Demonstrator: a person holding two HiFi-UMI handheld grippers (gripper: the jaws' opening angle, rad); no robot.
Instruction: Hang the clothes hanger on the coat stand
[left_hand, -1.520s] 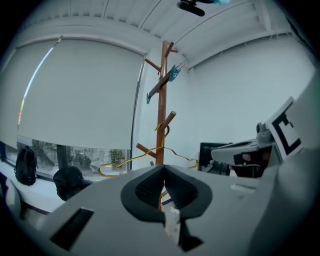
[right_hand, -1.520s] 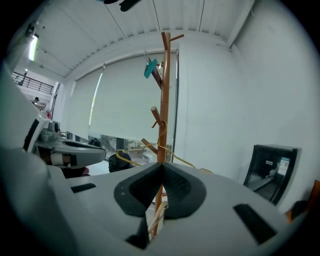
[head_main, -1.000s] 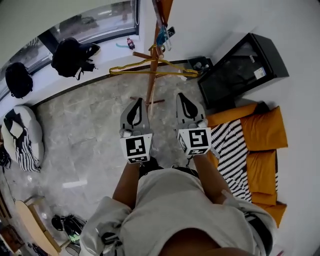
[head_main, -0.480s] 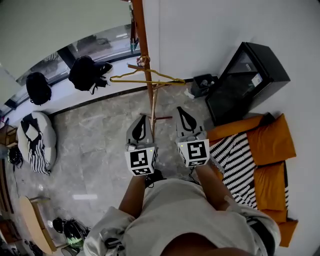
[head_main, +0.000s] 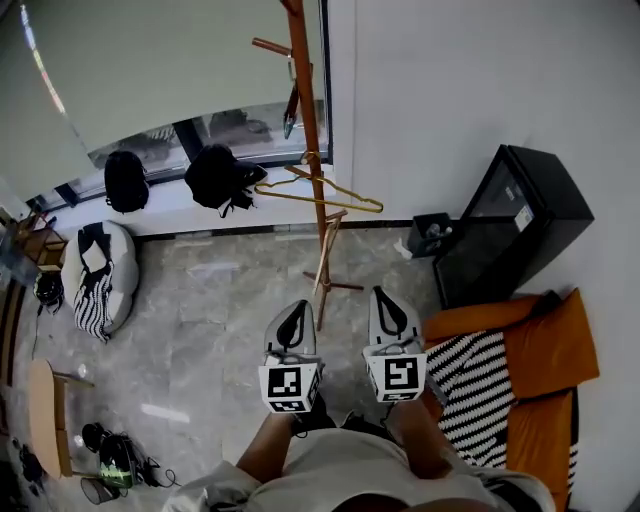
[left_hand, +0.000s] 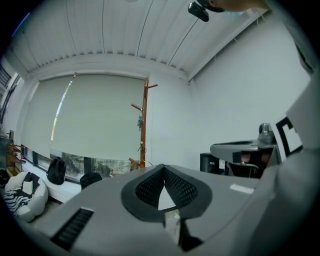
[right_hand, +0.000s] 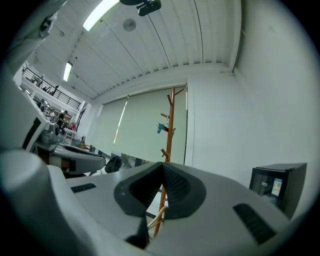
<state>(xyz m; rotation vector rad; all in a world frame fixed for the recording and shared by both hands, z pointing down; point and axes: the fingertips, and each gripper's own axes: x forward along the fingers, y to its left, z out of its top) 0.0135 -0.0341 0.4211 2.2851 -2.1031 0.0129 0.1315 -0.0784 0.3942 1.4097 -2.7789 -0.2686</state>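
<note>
The wooden coat stand (head_main: 305, 120) rises by the wall corner, and a yellow clothes hanger (head_main: 320, 195) hangs on one of its lower pegs. Both grippers are held side by side in front of the person, well short of the stand's foot. My left gripper (head_main: 296, 305) is shut with nothing in it, its tips meeting in the left gripper view (left_hand: 163, 166). My right gripper (head_main: 383, 293) is likewise shut and empty (right_hand: 162, 164). The stand shows far ahead in both gripper views (left_hand: 144, 125) (right_hand: 170, 125).
A black cabinet (head_main: 510, 225) stands against the right wall, with a small black bin (head_main: 430, 235) beside it. Orange cushions and a striped blanket (head_main: 470, 400) lie at the lower right. Black backpacks (head_main: 220, 175) sit on the window ledge, and a bean bag (head_main: 95, 275) lies at the left.
Both grippers have drawn back from the coat stand, which now lies farther off. The hanger stays hung on the stand. Both grippers remain shut and empty.
</note>
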